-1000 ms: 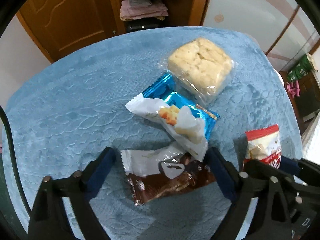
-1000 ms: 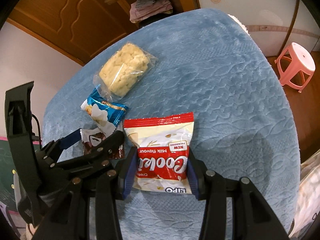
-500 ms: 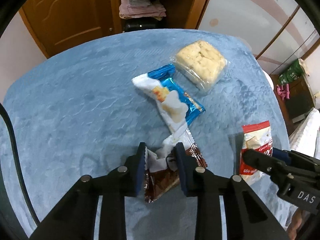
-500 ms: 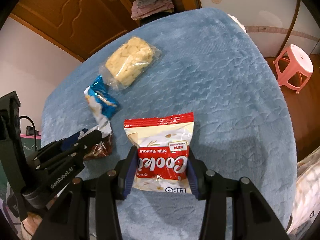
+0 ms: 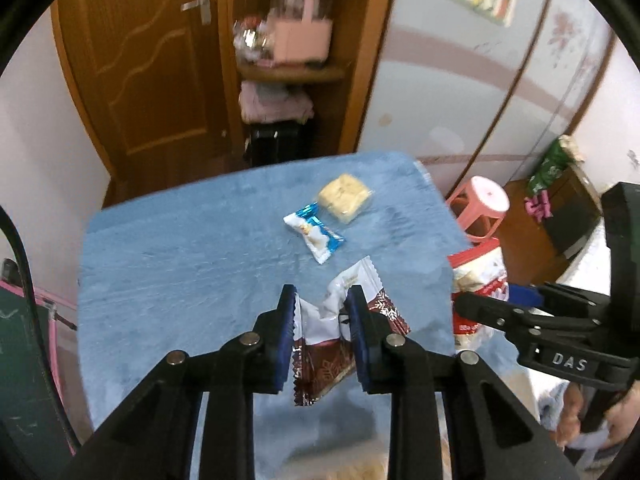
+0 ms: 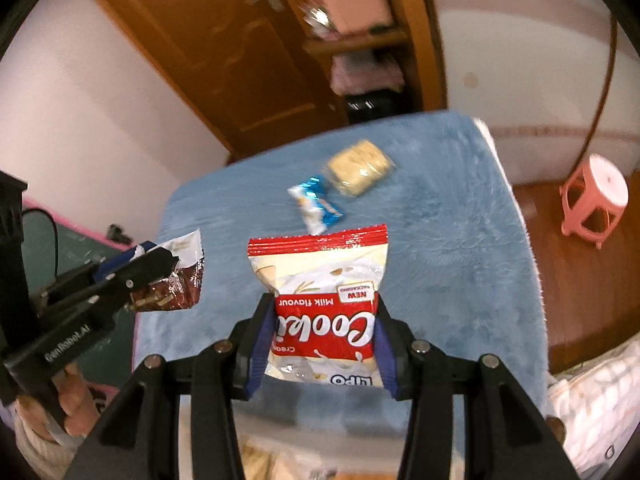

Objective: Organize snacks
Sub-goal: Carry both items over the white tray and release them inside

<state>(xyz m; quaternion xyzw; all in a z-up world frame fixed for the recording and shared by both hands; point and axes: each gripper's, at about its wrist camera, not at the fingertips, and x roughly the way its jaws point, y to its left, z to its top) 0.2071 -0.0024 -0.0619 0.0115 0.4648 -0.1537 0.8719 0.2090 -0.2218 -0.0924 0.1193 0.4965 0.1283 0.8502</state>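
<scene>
**Mia:** What do the left tongs have?

**Ben:** A brown and white snack pack. The two blue pads are squeezed tight on it, and it is crumpled between them. It hangs in the air above the blue worktop.

**Mia:** And the right tongs?

**Ben:** They grip a red and white cookie bag by its two sides. That bag is up in the air too (the word on it looks upside down from this camera).

**Mia:** Are the two packs touching?

**Ben:** No. They are side by side with a gap between them.

**Mia:** What lies on the worktop?

**Ben:** Two snacks, near the far end. One is a blue and white wrapper. Just beside it is a pale square cake in clear plastic. They look very close, maybe touching; I cannot tell.

**Mia:** Anything else?

**Ben:** A pink stool stands on the floor past the worktop's right edge. A brown door is behind, and a shelf with pink things.
</scene>
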